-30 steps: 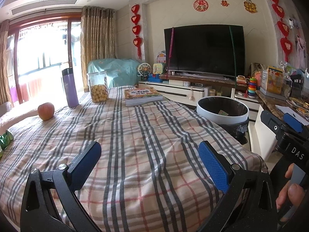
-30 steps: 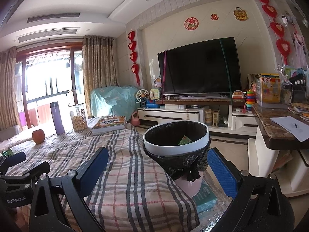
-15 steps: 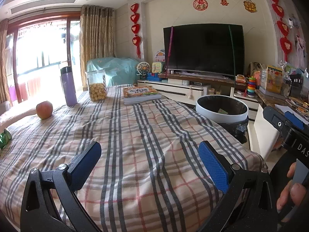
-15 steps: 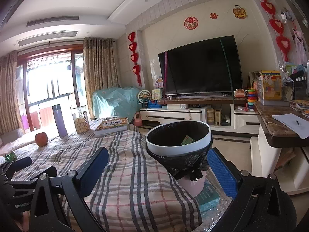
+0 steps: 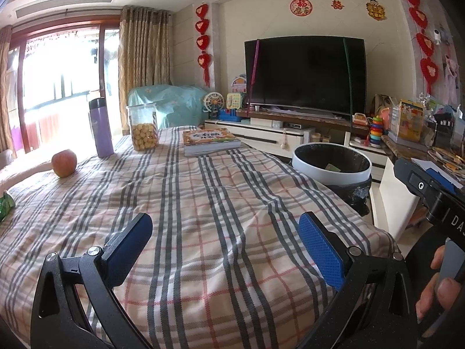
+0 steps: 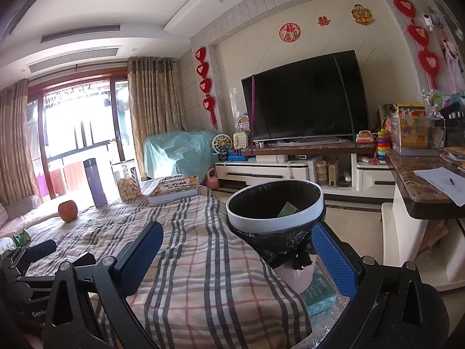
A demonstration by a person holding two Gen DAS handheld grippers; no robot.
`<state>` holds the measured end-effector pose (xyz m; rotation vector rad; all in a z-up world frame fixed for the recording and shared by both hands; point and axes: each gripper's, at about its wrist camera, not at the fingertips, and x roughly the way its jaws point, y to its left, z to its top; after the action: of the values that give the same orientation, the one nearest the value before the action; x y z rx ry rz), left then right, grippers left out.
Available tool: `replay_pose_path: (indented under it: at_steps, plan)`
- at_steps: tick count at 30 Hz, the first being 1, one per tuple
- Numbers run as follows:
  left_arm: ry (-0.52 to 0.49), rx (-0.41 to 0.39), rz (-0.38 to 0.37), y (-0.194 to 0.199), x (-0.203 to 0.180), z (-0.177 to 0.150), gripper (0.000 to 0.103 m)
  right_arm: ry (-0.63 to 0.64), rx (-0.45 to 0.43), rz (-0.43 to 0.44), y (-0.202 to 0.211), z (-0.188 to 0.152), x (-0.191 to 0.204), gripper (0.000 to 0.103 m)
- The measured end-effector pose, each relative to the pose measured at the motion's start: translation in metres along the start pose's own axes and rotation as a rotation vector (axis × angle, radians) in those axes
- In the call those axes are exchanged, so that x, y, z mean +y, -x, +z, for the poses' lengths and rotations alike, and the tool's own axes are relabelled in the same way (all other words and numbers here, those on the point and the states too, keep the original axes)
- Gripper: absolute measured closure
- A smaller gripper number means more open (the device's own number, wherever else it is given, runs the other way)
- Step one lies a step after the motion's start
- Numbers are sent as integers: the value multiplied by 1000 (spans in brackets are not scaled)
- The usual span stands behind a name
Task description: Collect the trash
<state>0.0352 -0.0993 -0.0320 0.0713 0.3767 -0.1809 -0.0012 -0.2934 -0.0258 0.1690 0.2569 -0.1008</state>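
1. Two grippers in view, both empty. Left gripper [image 5: 225, 250]: fingers spread wide, nothing between the blue pads, held above the plaid tablecloth [image 5: 221, 203]. Right gripper [image 6: 237, 257]: likewise spread wide and holding nothing, aimed toward the trash bin [image 6: 274, 206].
2. Progress, judged: partly done. One green scrap [image 6: 287, 209] already lies inside the black-lined bin. The bin stands just off the table's right edge, rim about level with the cloth.
3. Remaining, judged: one green wrapper [image 5: 5, 205] at the far left edge of the table, well apart from the bin. From the right wrist view the same wrapper [image 6: 20, 238] sits near the left gripper's body.
4. Other items on the cloth look like keepers, not trash: apple [image 5: 64, 163], purple bottle [image 5: 100, 128], snack jar [image 5: 143, 128], book [image 5: 209, 141].
5. Wrapper orientation: crumpled and cut by the frame edge in the left view; its long axis cannot be told with confidence. In the right view it looks to stand up slightly, pinched end upward.
6. Next, judged: left gripper is nearer; reach leftward to it.
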Motion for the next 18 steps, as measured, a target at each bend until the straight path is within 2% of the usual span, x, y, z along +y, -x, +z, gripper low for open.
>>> replay_pose_path:
  at_steps: [18]
  plan:
    - [20, 3, -17, -1, 4, 7, 0, -18, 45, 15, -5, 4, 3, 0]
